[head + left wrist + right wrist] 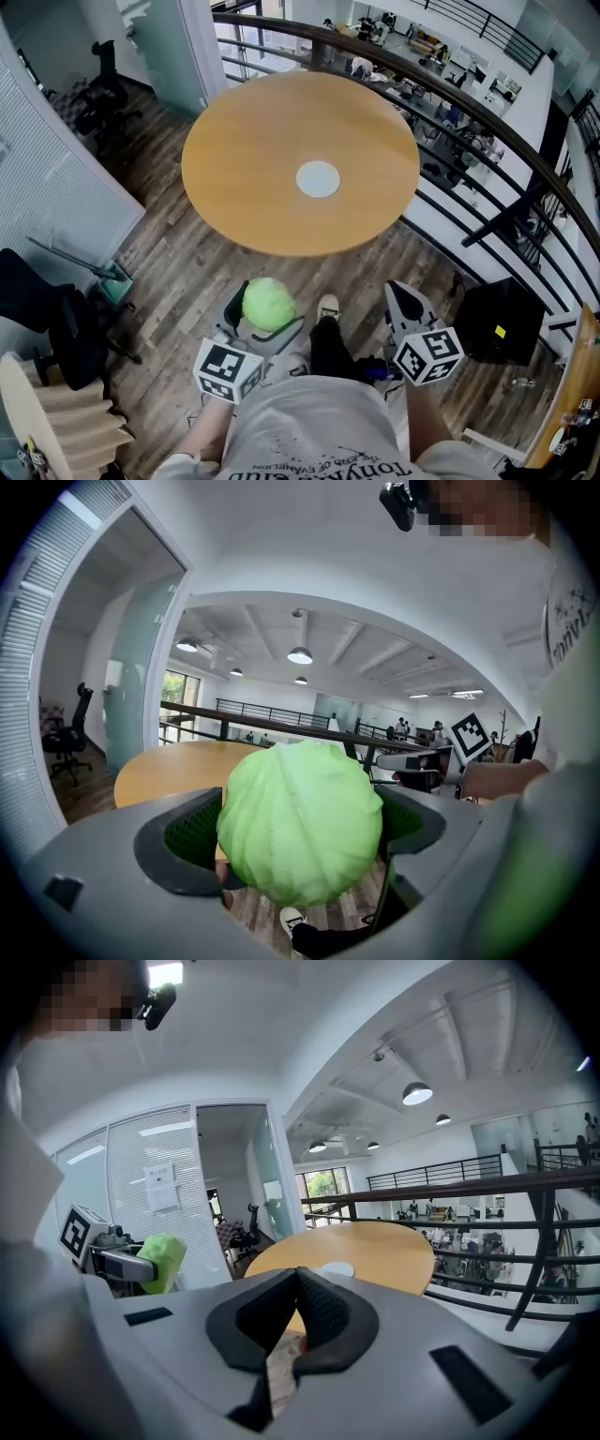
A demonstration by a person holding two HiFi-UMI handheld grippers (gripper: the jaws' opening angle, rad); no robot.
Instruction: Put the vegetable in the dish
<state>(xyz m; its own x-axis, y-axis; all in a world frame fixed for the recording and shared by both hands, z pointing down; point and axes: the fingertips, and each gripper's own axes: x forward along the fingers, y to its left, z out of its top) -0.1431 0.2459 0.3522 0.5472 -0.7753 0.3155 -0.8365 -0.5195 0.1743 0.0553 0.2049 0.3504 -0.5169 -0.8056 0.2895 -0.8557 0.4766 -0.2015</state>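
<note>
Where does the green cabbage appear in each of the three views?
Head view: cabbage low, left of centre.
Left gripper view: cabbage at centre, between the jaws.
Right gripper view: cabbage at far left.
Shared landmark: round table, in all three.

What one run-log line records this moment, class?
left gripper: shut on cabbage | right gripper: shut, empty | dish: empty, on round table | step: cabbage held short of table, not yet placed
</note>
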